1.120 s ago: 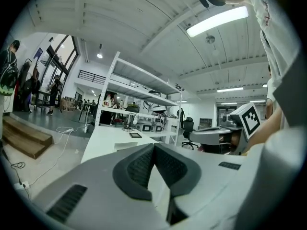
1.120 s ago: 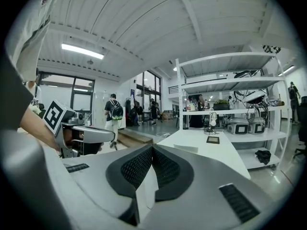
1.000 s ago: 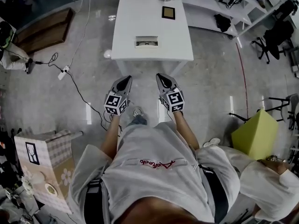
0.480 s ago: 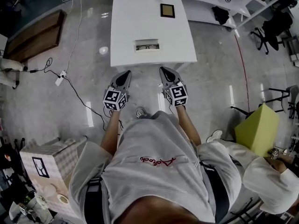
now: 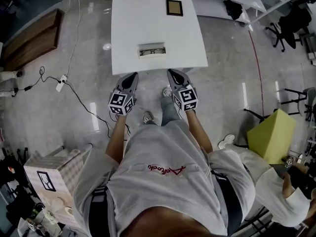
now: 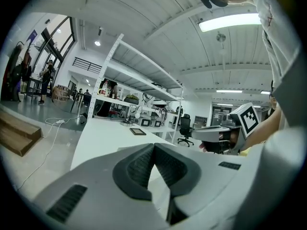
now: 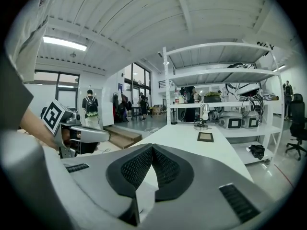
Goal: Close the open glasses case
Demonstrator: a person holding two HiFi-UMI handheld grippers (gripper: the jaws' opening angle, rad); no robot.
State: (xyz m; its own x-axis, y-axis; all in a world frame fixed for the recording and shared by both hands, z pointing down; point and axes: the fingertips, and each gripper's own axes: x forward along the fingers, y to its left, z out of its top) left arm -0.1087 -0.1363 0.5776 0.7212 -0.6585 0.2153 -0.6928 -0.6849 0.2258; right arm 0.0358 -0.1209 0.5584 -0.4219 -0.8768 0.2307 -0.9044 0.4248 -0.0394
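At the upper left of the head view a wooden bench (image 5: 30, 32) lies on the floor. In the lower left corner stands a patterned box (image 5: 49, 174), and I cannot see inside it.

My left gripper (image 5: 132, 77) hangs just left of centre and points up the frame at the table (image 5: 187, 38), short of its near edge. In the left gripper view its jaws (image 6: 153, 146) are pressed together at the tips with nothing between them.

The case (image 5: 152, 50) sits on the table a little above centre frame, near the front edge and in line with the gap between my two grippers. It lies open, mouth up. Its long axis runs left to right across the frame, parallel to that front edge. Something dark lies inside, likely glasses, though it is too small for me to be sure. Farther up the table lies a dark-framed square (image 5: 174, 7).

My right gripper (image 5: 171, 74) is just right of centre and also points at the table. Its tip is close to the edge and well apart from the case. In the right gripper view its jaws (image 7: 152, 146) are likewise closed, tip to tip, and empty.

At the right edge a yellow-green block (image 5: 270, 135) stands on the floor.
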